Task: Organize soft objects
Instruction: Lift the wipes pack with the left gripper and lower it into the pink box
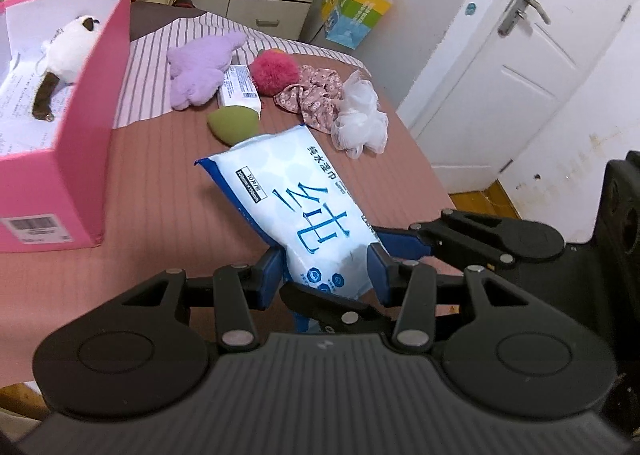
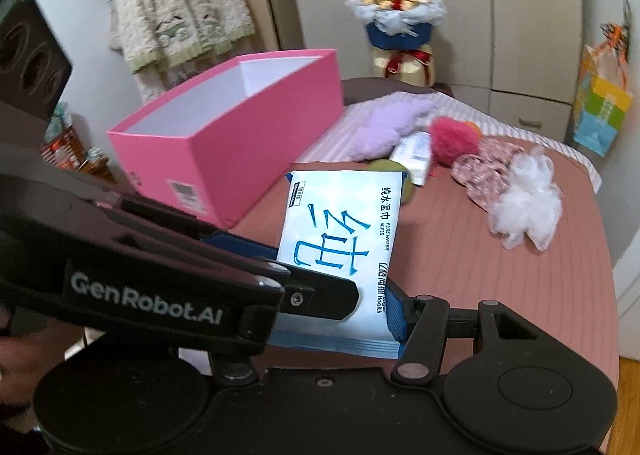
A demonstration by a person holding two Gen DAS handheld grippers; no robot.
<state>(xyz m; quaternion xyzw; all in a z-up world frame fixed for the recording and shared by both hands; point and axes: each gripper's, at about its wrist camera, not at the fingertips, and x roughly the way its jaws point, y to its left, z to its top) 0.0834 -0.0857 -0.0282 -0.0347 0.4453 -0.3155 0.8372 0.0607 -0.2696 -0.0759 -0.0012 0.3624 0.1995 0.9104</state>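
A white-and-blue wet wipes pack (image 1: 304, 195) (image 2: 332, 231) hangs tilted above the table. My left gripper (image 1: 324, 275) is shut on its lower end, blue pads pressing both sides. My right gripper (image 2: 336, 311) is shut on the same end; its left finger is hidden behind the left gripper's body. An open pink box (image 1: 80, 159) (image 2: 240, 143) at the left holds a plush cat (image 1: 68, 51). Beyond the pack lie a purple plush (image 1: 200, 67), a red pompom (image 1: 274, 73), a green sponge (image 1: 232, 123), a floral scrunchie (image 1: 316, 95) and a white mesh puff (image 1: 360, 119).
A white tube (image 1: 240, 89) lies between the plush and the pompom. The table's pinkish cloth (image 1: 160, 215) ends at a curved right edge, with a white door (image 1: 520, 55) beyond. A colourful bag (image 1: 352, 11) hangs on the cupboard; a bouquet (image 2: 396, 19) stands behind the box.
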